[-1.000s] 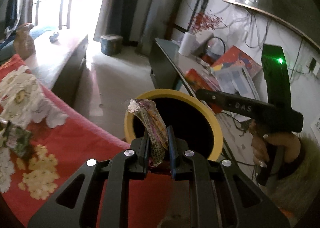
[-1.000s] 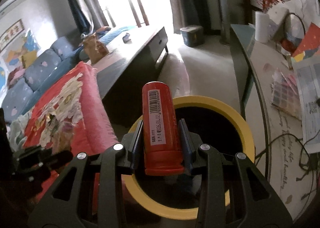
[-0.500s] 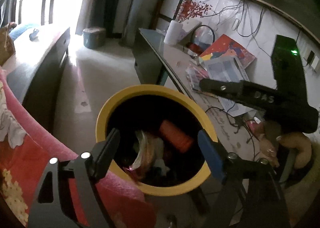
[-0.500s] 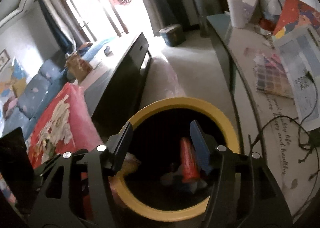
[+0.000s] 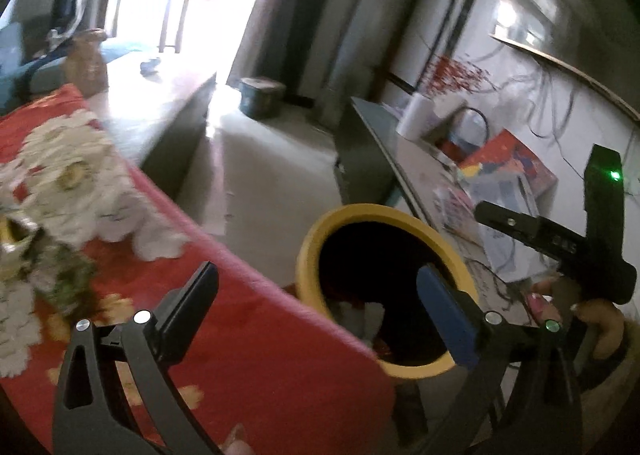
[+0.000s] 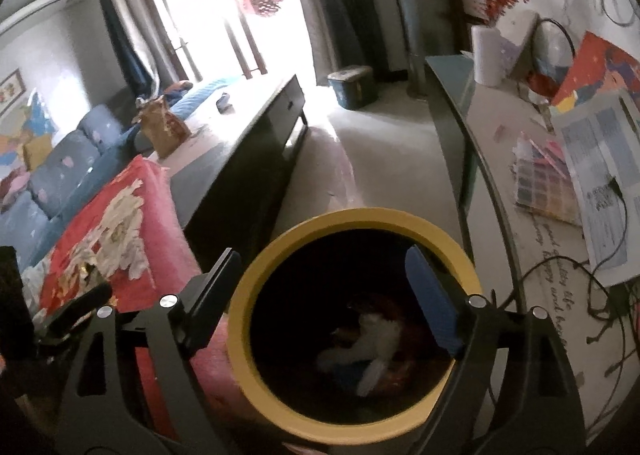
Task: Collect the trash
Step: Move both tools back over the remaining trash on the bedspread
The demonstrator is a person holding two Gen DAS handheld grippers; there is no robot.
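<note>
With both loads dropped in the round yellow-rimmed bin [image 6: 356,319], left gripper [image 5: 316,315] and right gripper [image 6: 320,299] have just been opening and are spread empty; next, the crumpled wrappers [image 5: 36,259] on the red floral blanket [image 5: 240,339] are to be fetched

1 yellow bin [image 6: 360,220], 2 grippers [image 5: 320,311] [image 6: 322,297].

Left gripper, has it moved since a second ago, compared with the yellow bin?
Yes. The left gripper, then over the yellow bin, now sits left, over the red cloth, jaws just opened, empty.
</note>
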